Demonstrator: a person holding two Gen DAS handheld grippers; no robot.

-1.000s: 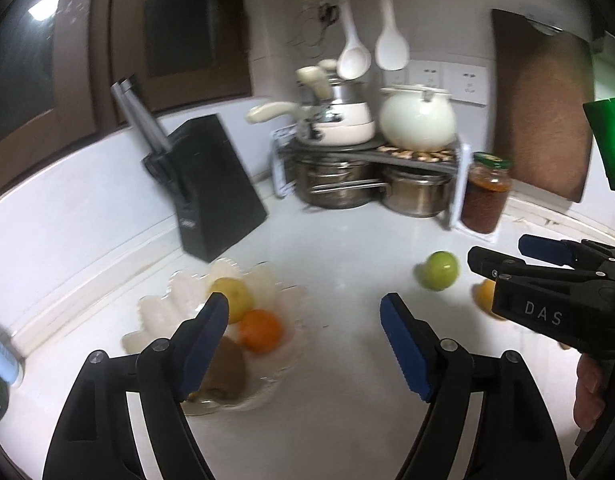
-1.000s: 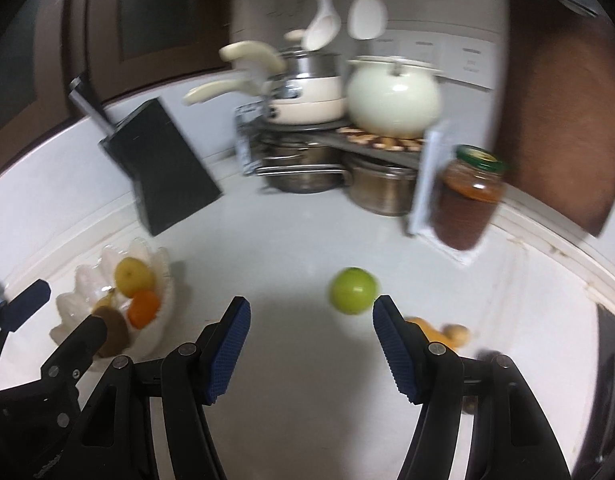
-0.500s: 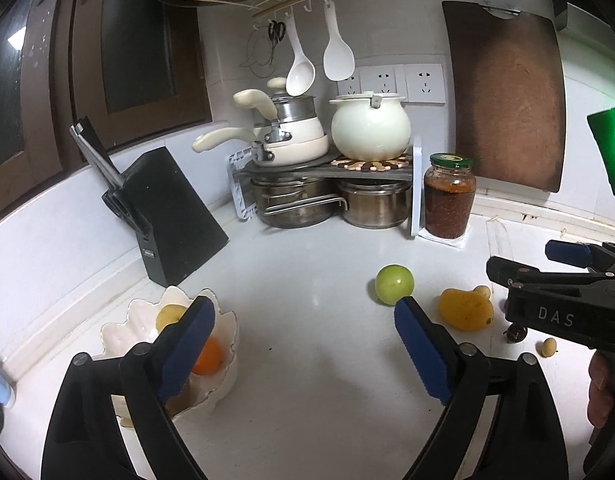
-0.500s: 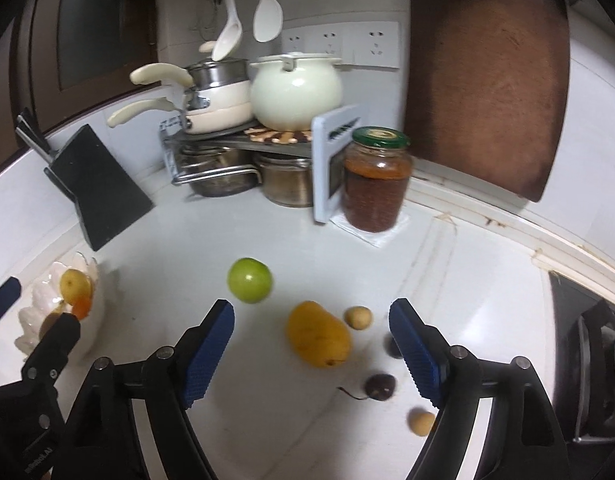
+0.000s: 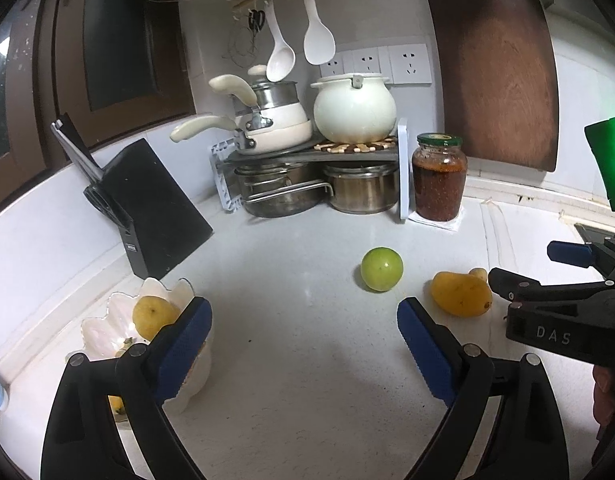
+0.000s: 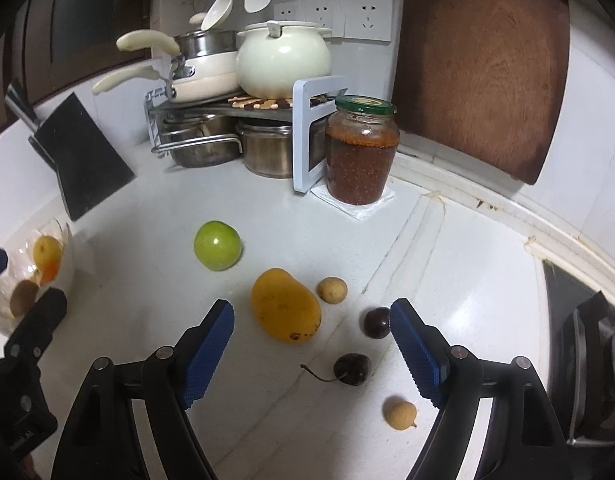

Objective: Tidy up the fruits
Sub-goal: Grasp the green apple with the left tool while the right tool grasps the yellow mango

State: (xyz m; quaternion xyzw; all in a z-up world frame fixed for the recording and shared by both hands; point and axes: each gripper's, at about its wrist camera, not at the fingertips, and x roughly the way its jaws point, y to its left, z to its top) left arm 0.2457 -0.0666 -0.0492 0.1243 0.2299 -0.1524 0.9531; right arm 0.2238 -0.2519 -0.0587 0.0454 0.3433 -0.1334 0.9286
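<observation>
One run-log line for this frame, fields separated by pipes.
left gripper: open, empty | right gripper: open, over mango | green fruit: on counter | bowl: holds fruit

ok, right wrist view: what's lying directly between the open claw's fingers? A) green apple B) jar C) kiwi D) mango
D: the mango lies on the counter between the right claw's spread fingers; the green apple sits farther back, to the left.

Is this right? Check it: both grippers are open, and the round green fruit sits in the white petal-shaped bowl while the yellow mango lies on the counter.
Wrong on one point: the round green fruit is not in the white petal-shaped bowl; it lies on the white counter, beside the yellow mango, as the right wrist view shows. Both grippers are open.
</observation>
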